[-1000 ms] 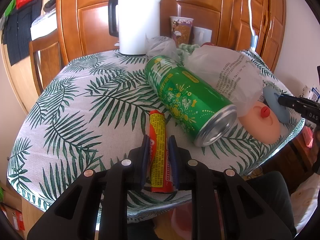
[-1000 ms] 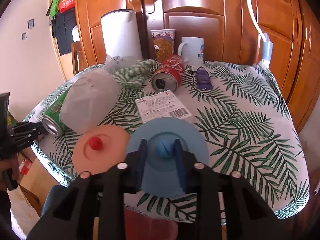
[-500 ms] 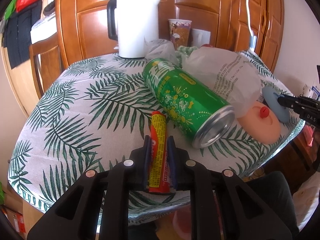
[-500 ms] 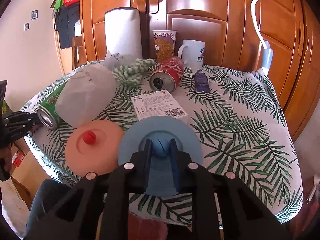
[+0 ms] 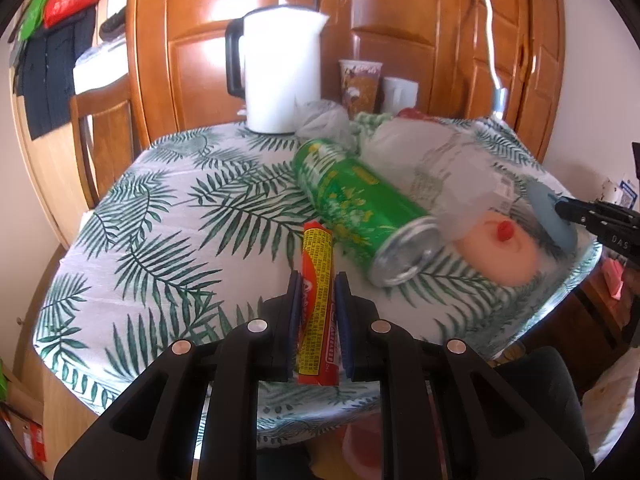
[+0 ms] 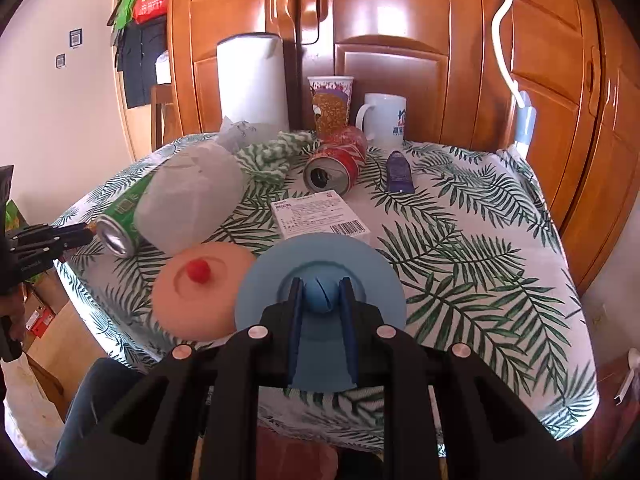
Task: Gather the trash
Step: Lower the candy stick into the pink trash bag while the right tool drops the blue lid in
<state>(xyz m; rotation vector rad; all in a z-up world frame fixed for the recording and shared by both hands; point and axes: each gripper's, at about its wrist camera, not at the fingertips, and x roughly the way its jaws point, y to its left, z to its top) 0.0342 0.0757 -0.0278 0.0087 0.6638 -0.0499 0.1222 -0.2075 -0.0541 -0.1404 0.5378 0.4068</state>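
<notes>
My left gripper [image 5: 318, 282] is shut on a red and yellow wrapper tube [image 5: 317, 280], held near the table's front edge. Just right of it a green can [image 5: 360, 208] lies on its side against a crumpled white bag [image 5: 436, 168]. My right gripper [image 6: 322, 290] is shut on the knob of a blue round lid [image 6: 376, 276], lifted slightly over the leaf-print tablecloth [image 6: 480, 256]. A peach lid [image 6: 192, 300] with a red knob lies to its left. A red can [image 6: 336, 164], a white carton [image 6: 320, 216] and a purple sachet [image 6: 398, 170] lie further back.
A white kettle [image 5: 280, 76], a paper cup [image 6: 330, 104] and a white mug [image 6: 386, 120] stand at the back against wooden cabinet doors [image 6: 380, 40]. A green striped cloth [image 6: 272, 156] lies mid-table. A wooden chair [image 5: 104, 136] stands at the left.
Both grippers closed a little tighter on their objects, then drew back slightly from the table, so the wrapper tube and the blue lid sit lifted off the cloth.
</notes>
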